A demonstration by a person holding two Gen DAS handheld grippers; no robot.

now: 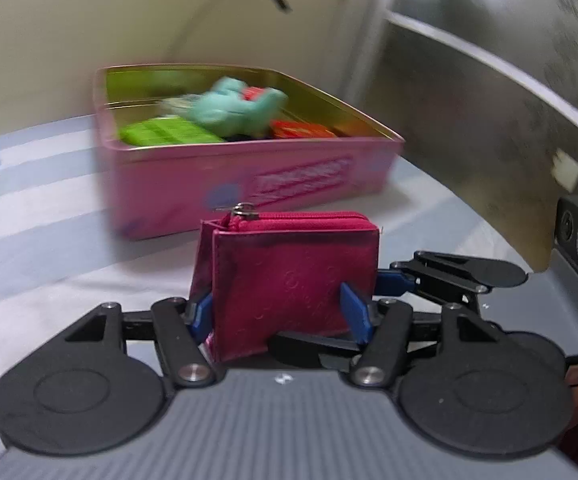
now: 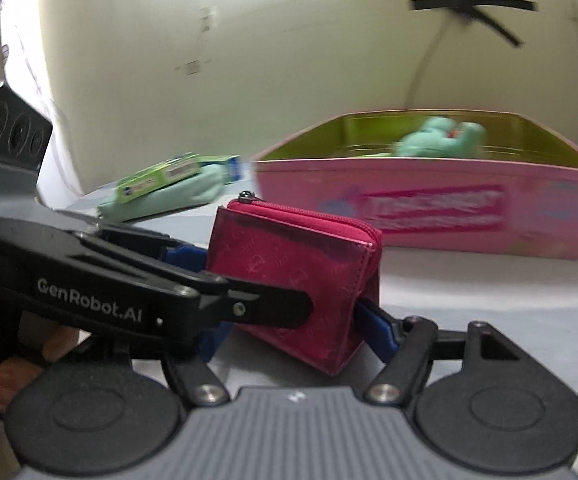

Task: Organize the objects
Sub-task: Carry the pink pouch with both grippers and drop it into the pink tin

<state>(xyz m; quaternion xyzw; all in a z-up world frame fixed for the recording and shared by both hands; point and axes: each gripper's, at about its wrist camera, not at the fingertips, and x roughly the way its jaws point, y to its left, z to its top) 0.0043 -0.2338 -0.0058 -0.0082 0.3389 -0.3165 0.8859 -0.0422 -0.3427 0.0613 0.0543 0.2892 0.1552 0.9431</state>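
Observation:
A red zip wallet (image 1: 289, 264) stands upright on the pale bedsheet, zipper on top. My left gripper (image 1: 279, 312) is shut on it, a blue pad pressed against each side of its lower part. My right gripper (image 2: 293, 334) is shut on the same wallet (image 2: 289, 256) from another side. One of its blue pads presses the right edge; the other is hidden behind the left gripper's black finger (image 2: 269, 308), which crosses in front. Beyond the wallet stands the open pink tin (image 1: 249, 184), which holds a teal plush (image 1: 233, 108), a green box and a red box.
A green box (image 2: 157, 176) lies on a teal cloth left of the tin (image 2: 449, 208). A cream wall rises behind the tin, and a grey headboard panel (image 1: 489, 100) closes the right side. A person's fingers (image 2: 5, 376) hold the left tool.

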